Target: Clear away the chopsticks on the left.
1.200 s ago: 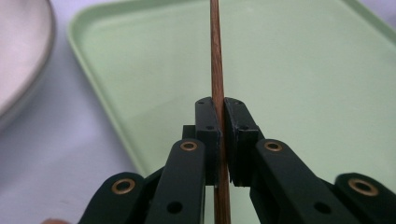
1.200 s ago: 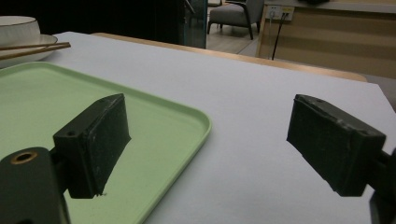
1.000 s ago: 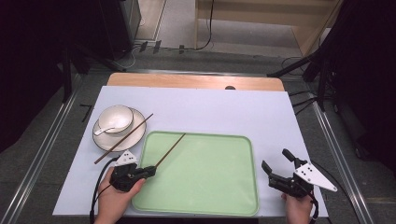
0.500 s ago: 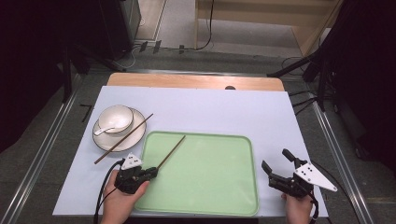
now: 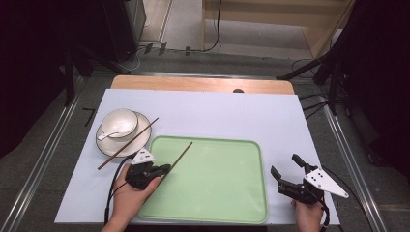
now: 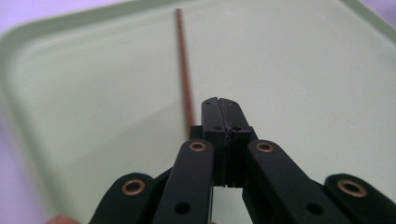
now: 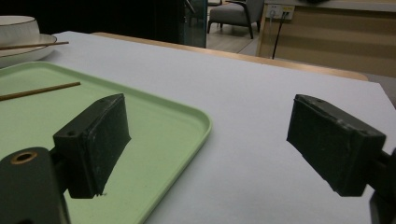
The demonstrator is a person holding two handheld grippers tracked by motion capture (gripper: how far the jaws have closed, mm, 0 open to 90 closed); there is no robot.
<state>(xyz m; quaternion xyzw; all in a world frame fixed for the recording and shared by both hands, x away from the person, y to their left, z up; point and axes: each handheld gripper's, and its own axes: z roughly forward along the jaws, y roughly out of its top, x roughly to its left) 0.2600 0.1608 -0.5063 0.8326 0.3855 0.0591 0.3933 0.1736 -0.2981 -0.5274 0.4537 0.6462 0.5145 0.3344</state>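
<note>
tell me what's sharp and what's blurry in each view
Left gripper view: the shut jaws are sharp, the chopstick and green tray soft. Right gripper view: the near jaws blur, the tray's rim is crisper. High view: evenly lit table, dark surroundings.

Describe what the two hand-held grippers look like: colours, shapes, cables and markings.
Both grippers, left gripper and right gripper, are black linkage tools with flat rectangular jaw pads and brass-coloured pivot rivets. Each carries a grey three-cornered plate dotted with small holes, and a black cable trails back past the person's bare forearms.

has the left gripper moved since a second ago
Yes. The left gripper, shut on a chopstick, has shifted right, from the tray's left edge to over its corner.
</note>
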